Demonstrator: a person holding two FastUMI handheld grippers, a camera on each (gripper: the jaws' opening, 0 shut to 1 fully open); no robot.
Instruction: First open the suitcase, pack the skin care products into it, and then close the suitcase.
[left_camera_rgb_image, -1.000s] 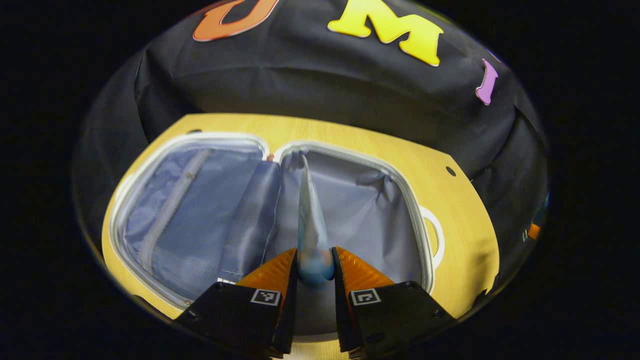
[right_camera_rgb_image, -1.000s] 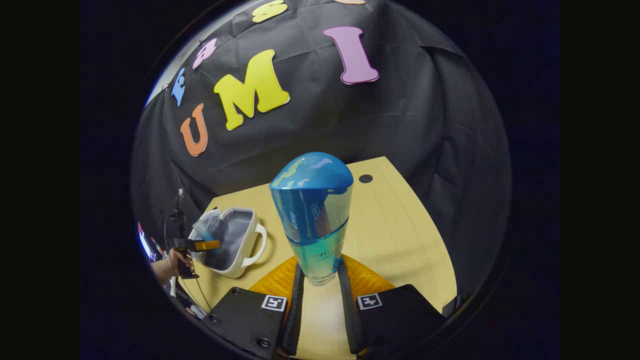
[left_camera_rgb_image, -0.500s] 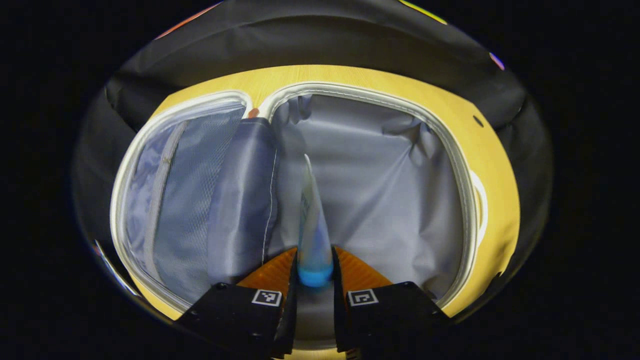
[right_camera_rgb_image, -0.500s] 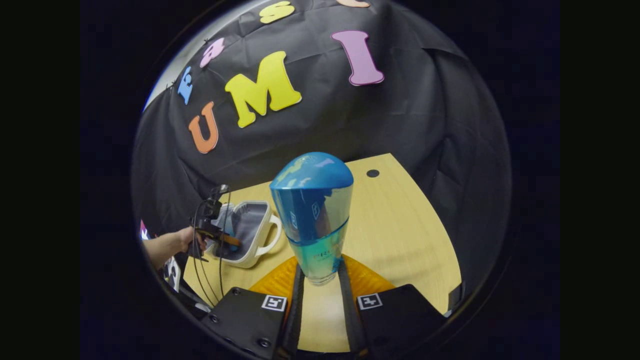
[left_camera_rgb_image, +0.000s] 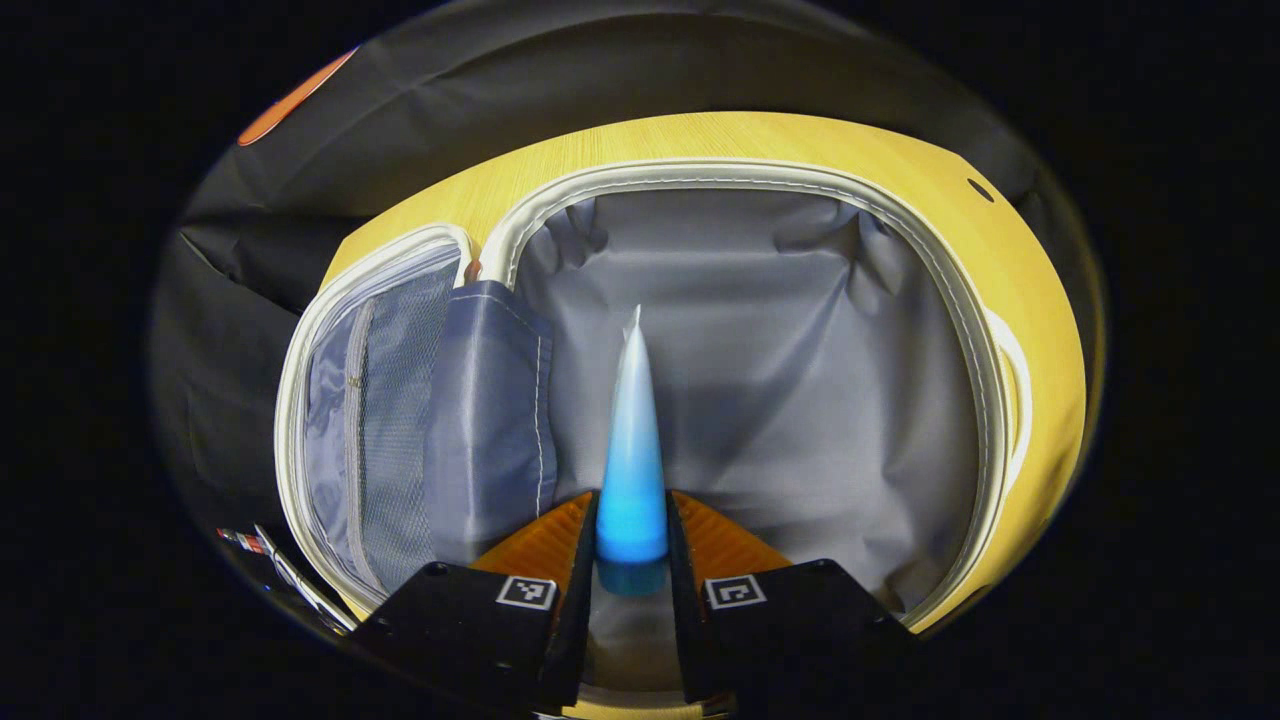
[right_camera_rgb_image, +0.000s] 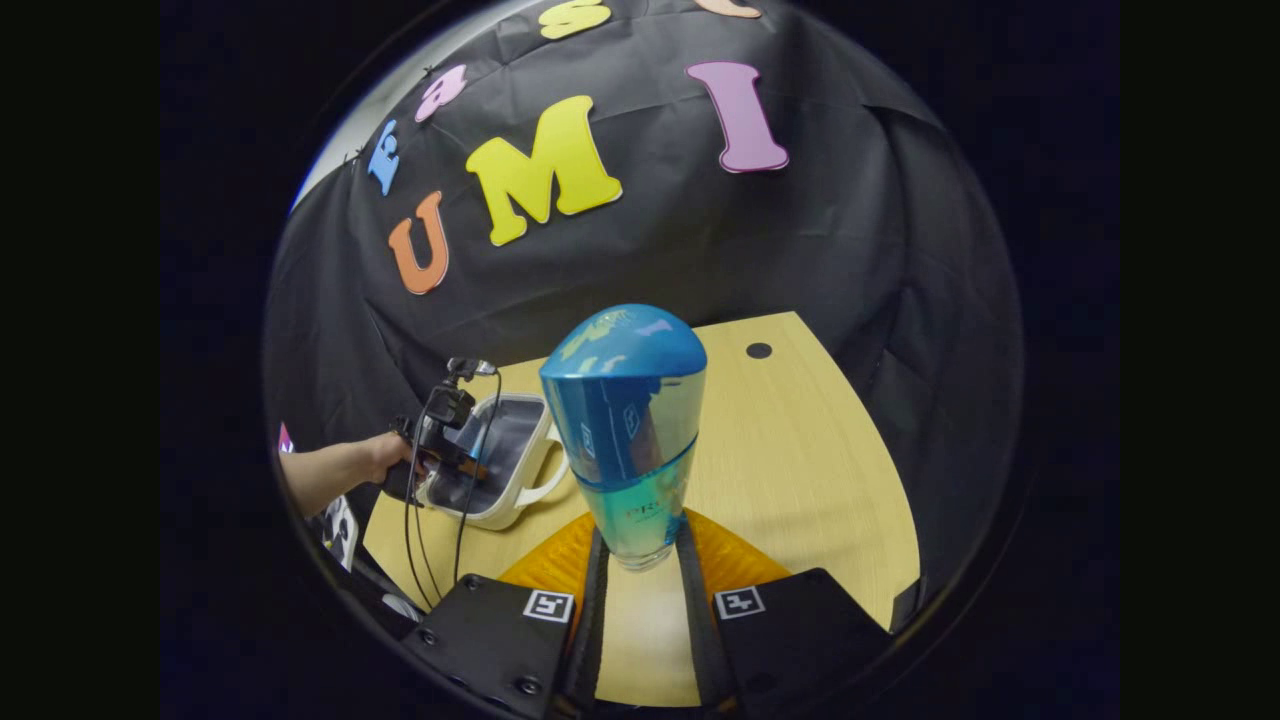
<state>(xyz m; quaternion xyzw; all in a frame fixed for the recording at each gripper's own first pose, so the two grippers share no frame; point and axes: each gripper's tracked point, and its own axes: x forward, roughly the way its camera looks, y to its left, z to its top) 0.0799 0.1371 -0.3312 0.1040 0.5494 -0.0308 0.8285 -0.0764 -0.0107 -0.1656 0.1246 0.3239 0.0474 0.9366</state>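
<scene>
suitcase (left_camera_rgb_image: 985, 330) open on table (left_camera_rgb_image: 1040, 300) | tube (left_camera_rgb_image: 632, 450) over its right half | bottle (right_camera_rgb_image: 628, 430) right of suitcase

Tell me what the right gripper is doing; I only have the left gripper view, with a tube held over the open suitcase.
Observer: The right gripper is shut on a blue bottle, held upright over the table.
Operator: Is it near the suitcase?
Observer: No, the suitcase lies farther off, to the left in the right gripper view.
Operator: Who holds the left gripper?
Observer: A hand holds the left gripper, bringing its tube to the suitcase.
</scene>
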